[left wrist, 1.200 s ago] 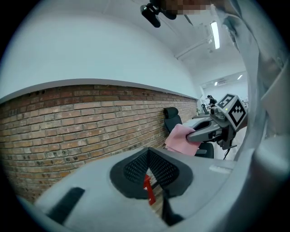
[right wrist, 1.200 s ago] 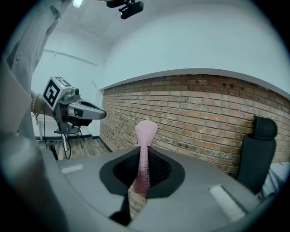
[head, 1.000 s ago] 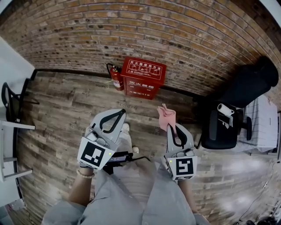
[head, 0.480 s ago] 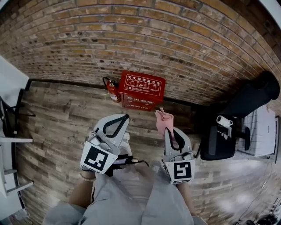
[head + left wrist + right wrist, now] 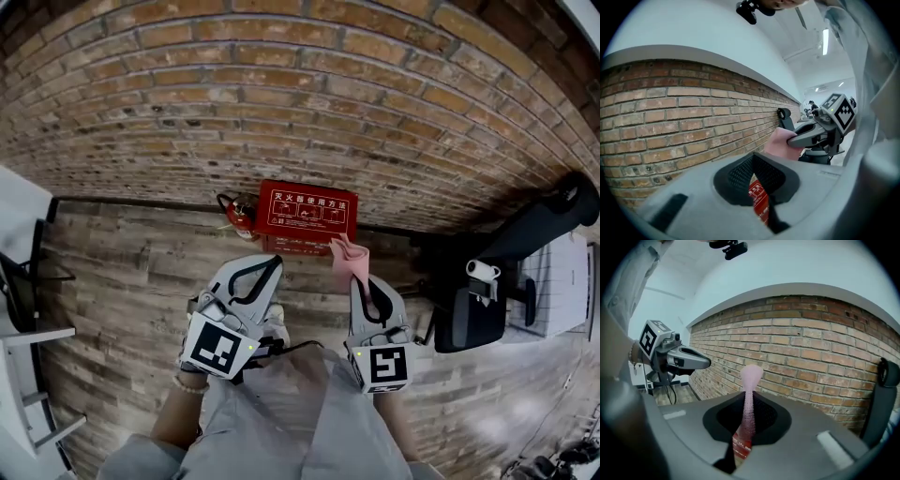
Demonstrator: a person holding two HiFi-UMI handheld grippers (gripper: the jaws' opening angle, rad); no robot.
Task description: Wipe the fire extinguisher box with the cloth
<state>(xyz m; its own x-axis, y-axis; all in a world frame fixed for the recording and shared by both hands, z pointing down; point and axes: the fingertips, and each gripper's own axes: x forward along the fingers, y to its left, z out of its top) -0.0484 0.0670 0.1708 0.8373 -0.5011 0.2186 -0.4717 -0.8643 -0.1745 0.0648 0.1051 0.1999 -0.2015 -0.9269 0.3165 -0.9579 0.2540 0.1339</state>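
The red fire extinguisher box stands on the floor against the brick wall, with a red extinguisher at its left side. My right gripper is shut on a pink cloth, whose top edge overlaps the box's lower right corner in the head view. My left gripper is shut with nothing in it, just short of the box's front. In the right gripper view the cloth stands up between the jaws, with the box below. The left gripper view shows the box through its jaws and the cloth to the right.
The brick wall runs across the back, above a wood plank floor. A black office chair stands at the right beside a white unit. White furniture and a dark chair frame are at the left edge.
The person has stepped closer to the wall. Both grippers are nearer to the red box, and the cloth's top now reaches the box's lower right corner. Neither gripper's grip has changed.
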